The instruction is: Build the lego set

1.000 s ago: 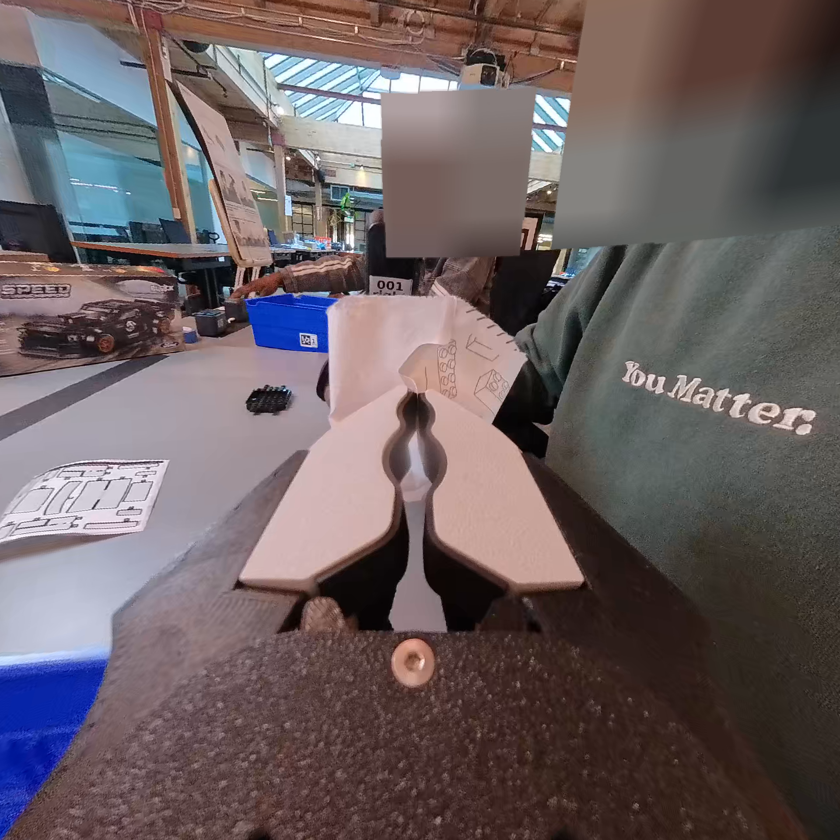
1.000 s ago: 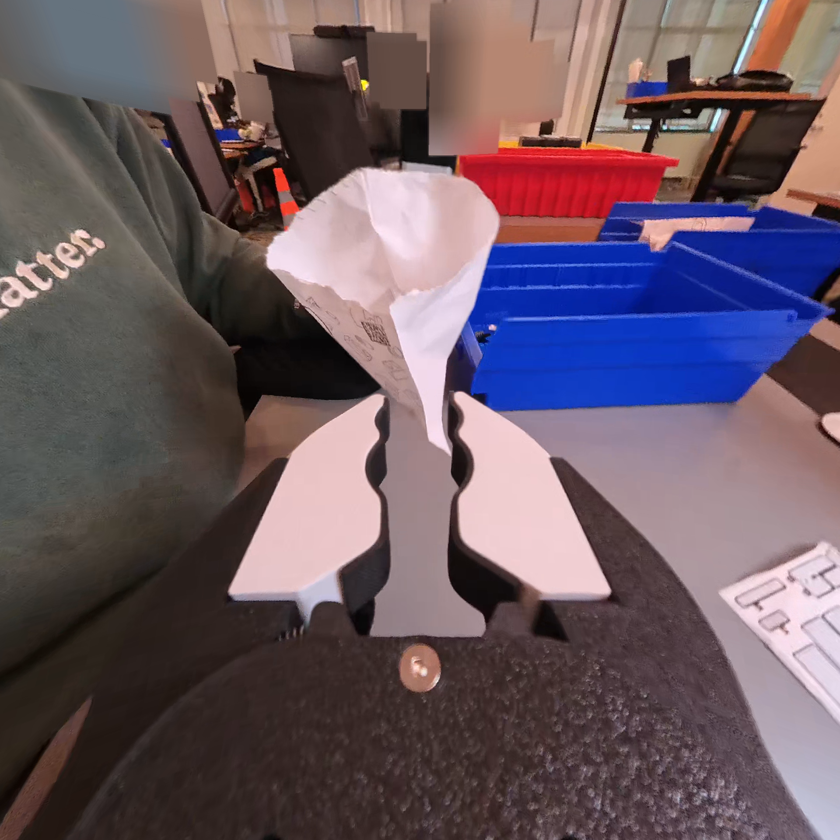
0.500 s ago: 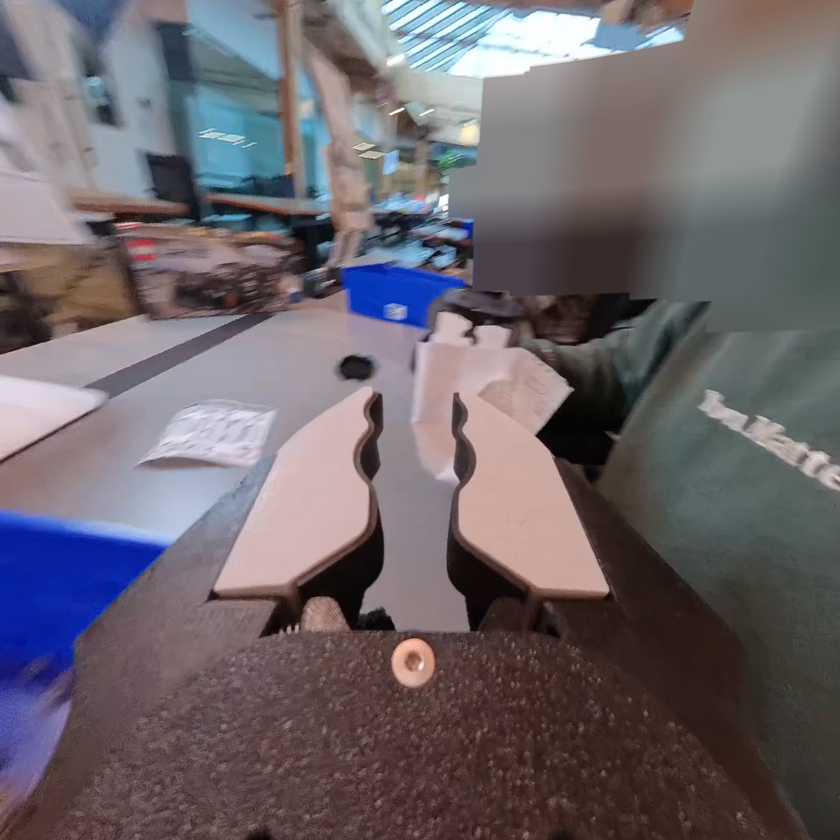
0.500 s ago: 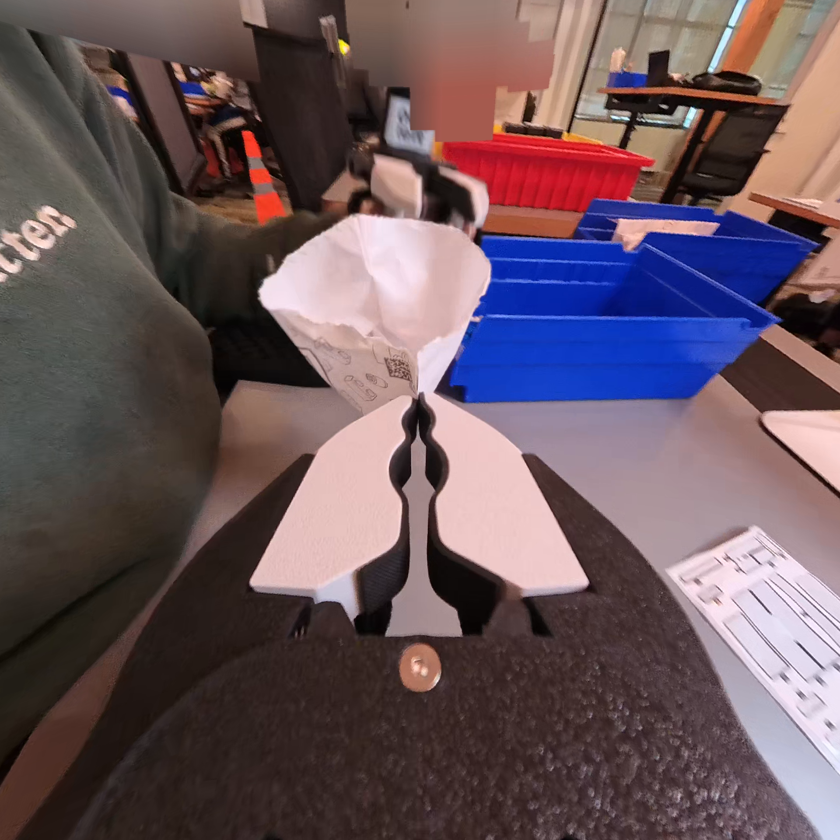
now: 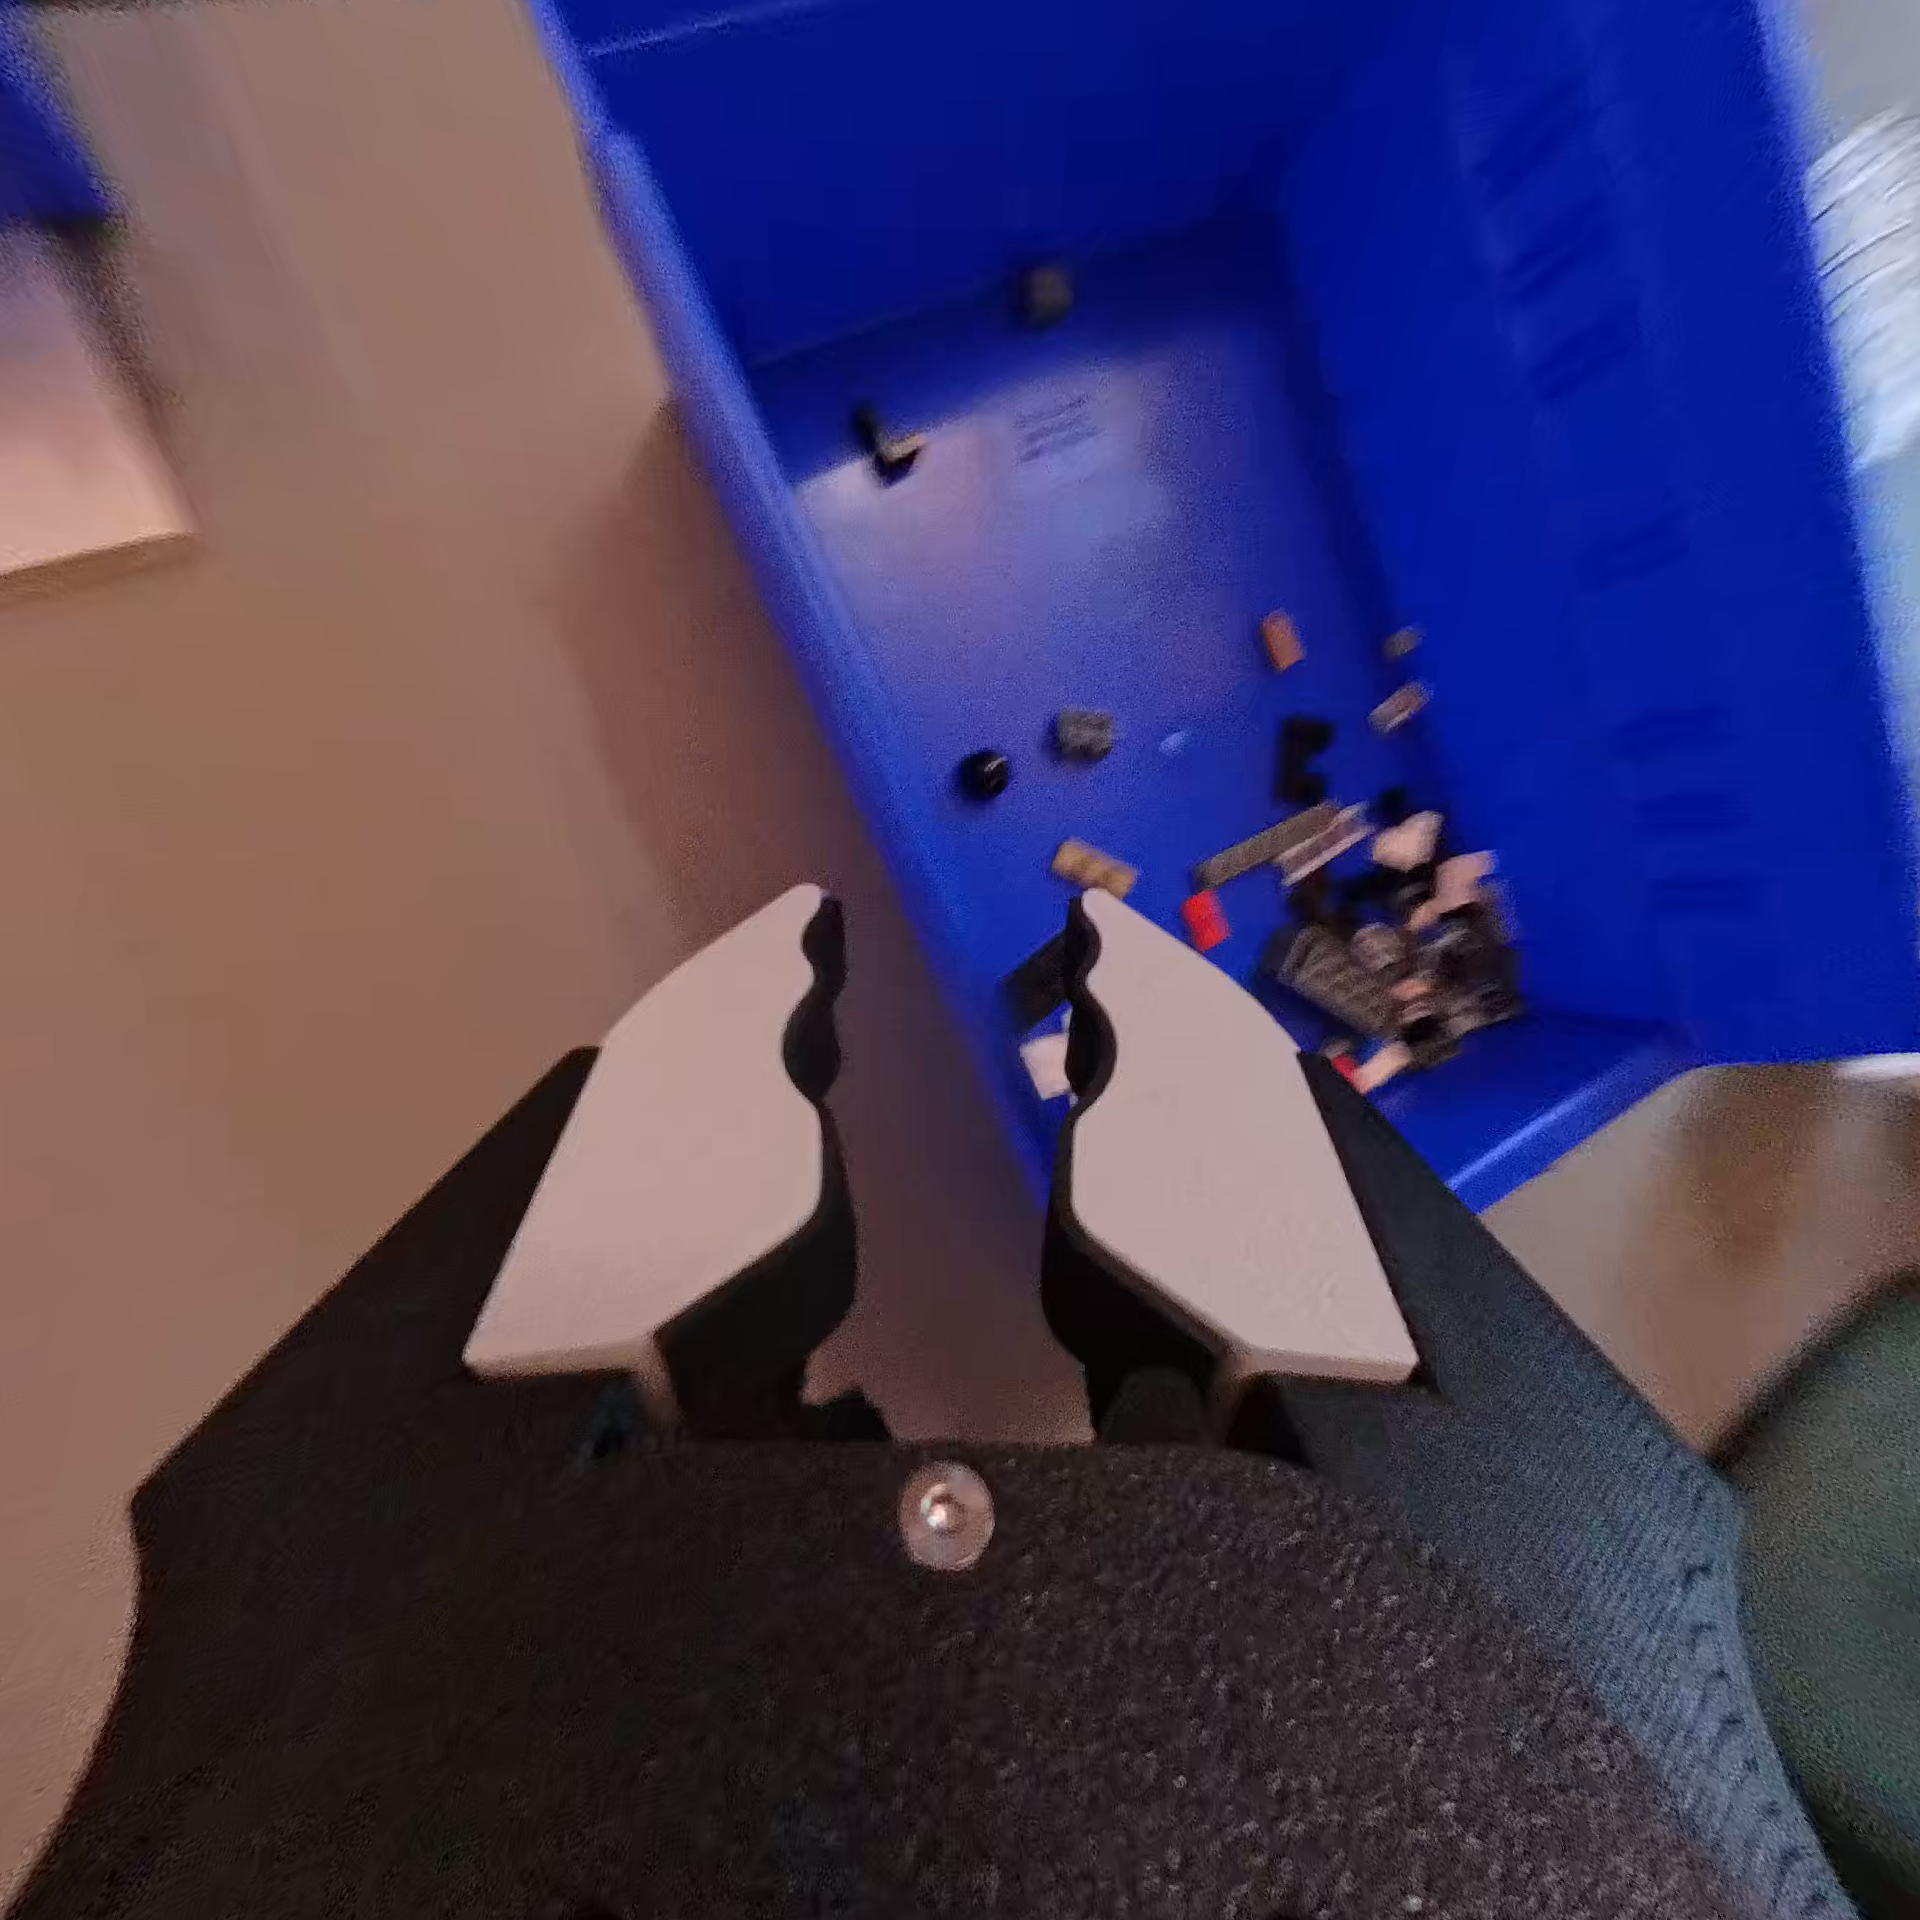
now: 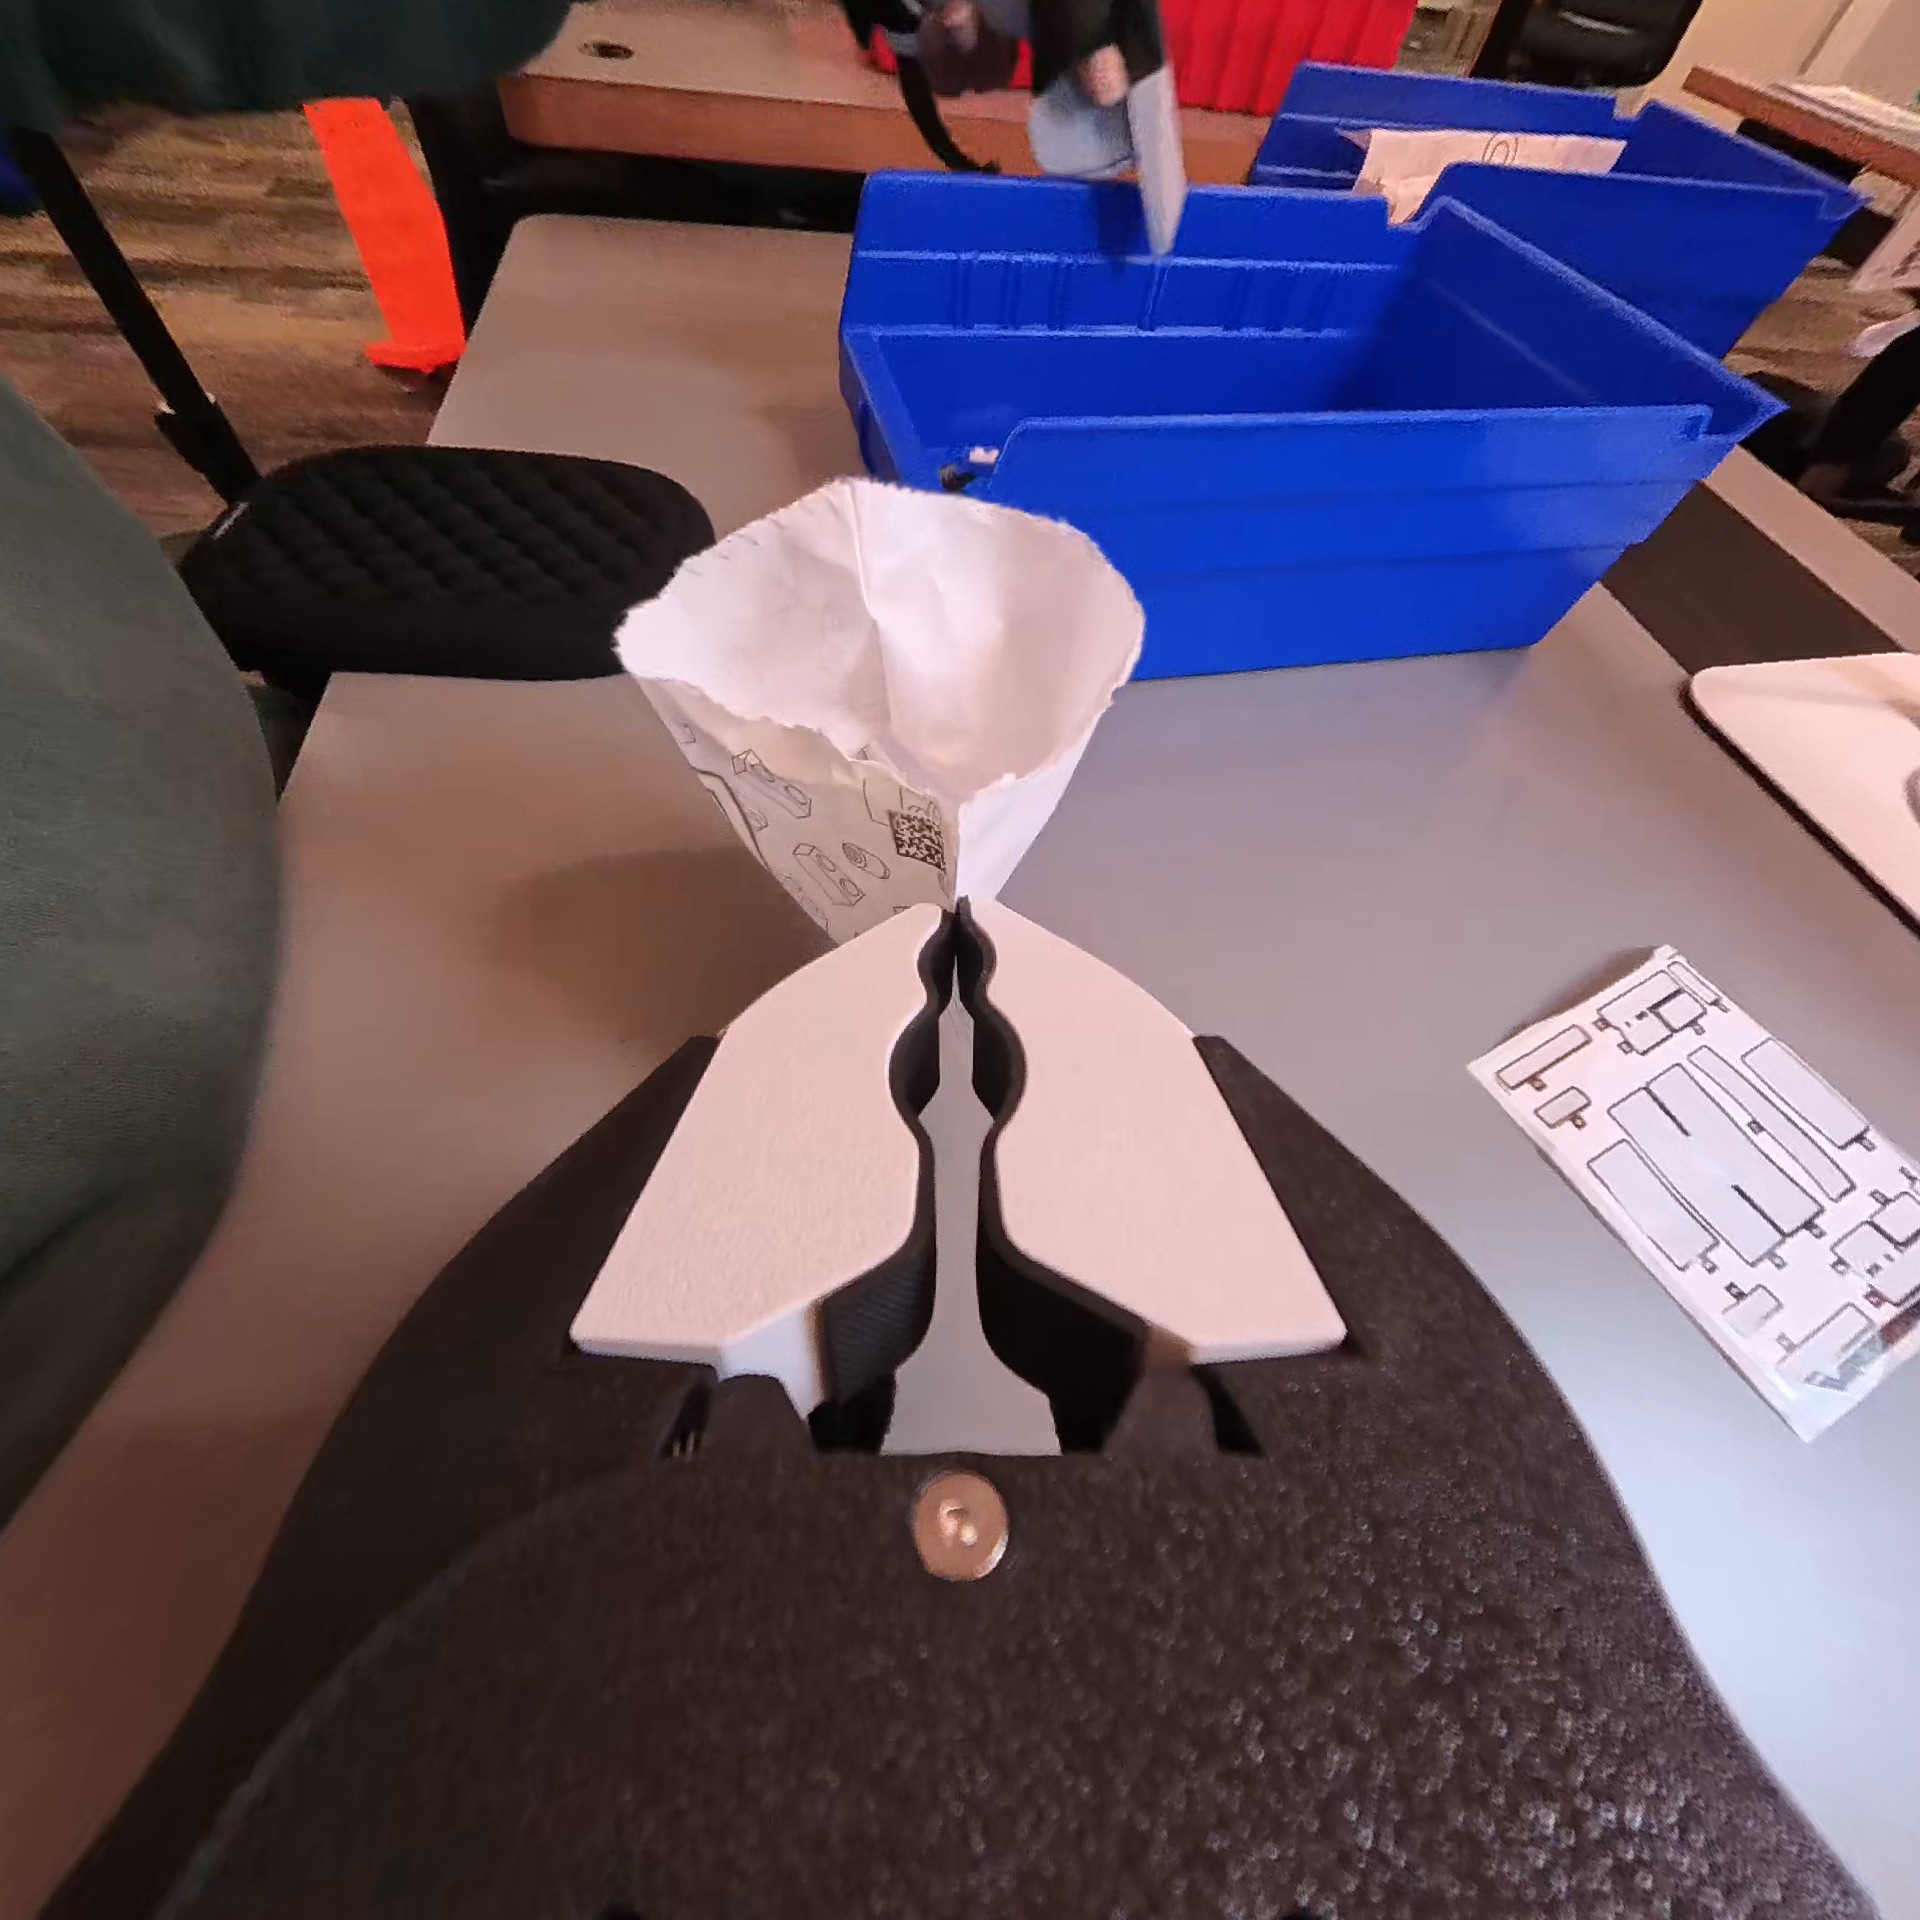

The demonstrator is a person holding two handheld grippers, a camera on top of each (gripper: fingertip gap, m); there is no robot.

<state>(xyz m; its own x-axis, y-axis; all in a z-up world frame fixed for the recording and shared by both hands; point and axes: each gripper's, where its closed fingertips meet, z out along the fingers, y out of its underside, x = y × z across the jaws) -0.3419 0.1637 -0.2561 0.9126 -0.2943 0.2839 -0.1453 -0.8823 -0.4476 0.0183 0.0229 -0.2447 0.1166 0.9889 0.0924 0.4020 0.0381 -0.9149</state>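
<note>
While the right tool (image 6: 958,914) pinched the emptied bag (image 6: 883,675) mouth-up, the left tool (image 5: 948,914), jaws apart, hung over the bin (image 5: 1039,156) of bricks (image 5: 1382,956).

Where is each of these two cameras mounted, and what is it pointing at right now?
Left wrist view: sits on the left tool, aimed down into a blue bin of loose lego pieces; a green sleeve shows.
Right wrist view: sits on the right tool, facing across the grey table, which pinches a white paper bag; a green sleeve shows at left.
Shared: grey table, blue bins.
</note>
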